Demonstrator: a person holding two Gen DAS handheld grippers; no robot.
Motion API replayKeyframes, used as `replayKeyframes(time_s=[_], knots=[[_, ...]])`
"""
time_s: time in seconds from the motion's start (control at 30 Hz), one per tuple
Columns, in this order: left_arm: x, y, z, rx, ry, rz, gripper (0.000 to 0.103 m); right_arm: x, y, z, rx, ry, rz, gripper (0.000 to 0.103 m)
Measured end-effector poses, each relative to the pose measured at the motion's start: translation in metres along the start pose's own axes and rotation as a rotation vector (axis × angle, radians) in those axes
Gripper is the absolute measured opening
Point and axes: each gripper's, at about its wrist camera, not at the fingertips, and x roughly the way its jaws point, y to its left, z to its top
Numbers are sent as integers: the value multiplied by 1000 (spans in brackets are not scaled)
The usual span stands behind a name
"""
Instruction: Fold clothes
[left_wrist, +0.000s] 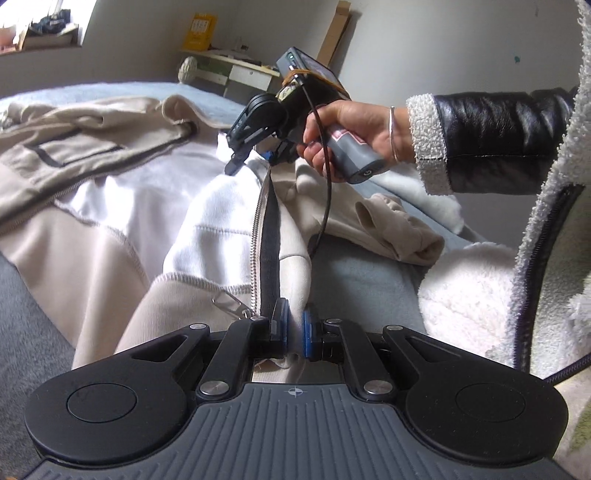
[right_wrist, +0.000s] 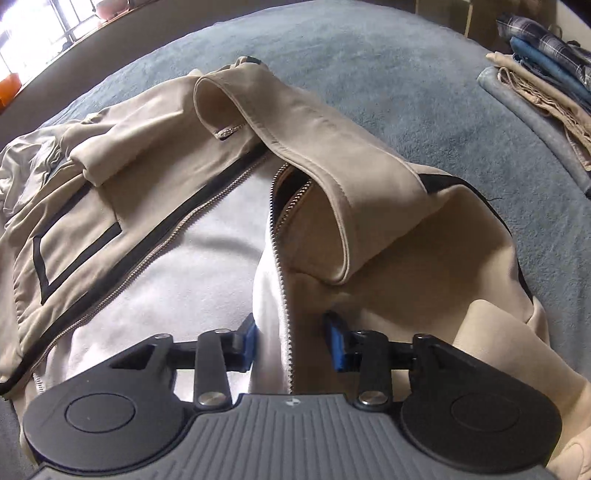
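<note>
While it lies unzipped on the grey-blue blanket (right_wrist: 369, 66), the beige jacket (right_wrist: 369, 173) shows its white lining, black-taped zipper (left_wrist: 266, 236) and a boxy black-outlined pocket; folded clothes (right_wrist: 546, 81) are stacked well apart from it. Beside the zipper, the left gripper (left_wrist: 293, 328) is clenched on the jacket's front edge. Farther up that edge, the right gripper (right_wrist: 290, 343), angled down in a fleece-cuffed hand (left_wrist: 354, 133), straddles the fabric with pads (right_wrist: 337, 347) not pressing.
</note>
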Motion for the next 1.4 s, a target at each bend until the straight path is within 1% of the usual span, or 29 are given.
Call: replayKeyframes(time_s=[0.03,0.07,0.13,0.23,0.3,0.33,0.37,0.4,0.43,0.47,0.6,0.67,0.73,0.8,0.83,0.87,0.93,1.07,1.1,1.17,1.23,1.3,1.37,1.4], knots=[[0,2,-2,-10,8,-15,6,-1,-1,-2,-10,-5,6,23],[1,4,-3,-22,18,-29,6,-3,-3,-3,-20,-10,13,14],[1,7,-5,-46,37,-57,6,-12,-5,-9,-61,-15,15,7],[-1,13,-7,-87,68,-82,7,-31,-10,-19,-126,-19,10,6],[-4,18,-6,-122,92,-92,9,-47,-23,-27,-146,-15,-3,5],[-5,20,-6,-140,104,-96,15,-55,-34,-34,-139,-15,-12,5],[-9,24,-4,-168,96,-90,21,-64,-47,-40,-126,-18,-25,5],[-14,27,-3,-200,76,-77,23,-73,-59,-47,-113,-21,-38,5],[-19,31,-2,-237,55,-64,28,-82,-71,-54,-91,-31,-50,5],[-24,36,0,-280,38,-64,30,-92,-84,-61,-62,-45,-62,5],[-44,47,8,-384,-17,-53,31,-128,-133,-89,68,-99,-85,5],[-49,49,14,-403,-31,-38,32,-138,-151,-103,109,-104,-86,5],[-52,47,21,-396,-39,-10,33,-141,-166,-117,149,-87,-89,5],[-53,44,27,-388,-42,17,33,-139,-178,-126,188,-61,-94,10],[-52,42,31,-385,-45,32,34,-138,-182,-129,200,-50,-99,23],[-50,40,34,-385,-47,42,34,-139,-185,-132,207,-49,-112,42],[-46,38,39,-375,-54,70,35,-143,-186,-133,197,-64,-127,59],[-38,40,50,-358,-51,134,36,-163,-182,-136,139,-129,-98,62],[-36,40,51,-349,-51,147,36,-168,-178,-136,102,-147,-98,63],[-33,42,55,-332,-53,161,36,-180,-171,-136,21,-182,-102,66],[-31,44,58,-329,-62,156,36,-189,-167,-134,-38,-206,-111,68],[-31,48,59,-346,-65,137,36,-196,-166,-132,-88,-223,-125,70],[-32,53,58,-366,-62,109,39,-199,-168,-128,-97,-228,-157,70],[-33,54,56,-373,-49,87,40,-200,-169,-126,-94,-235,-160,70]])
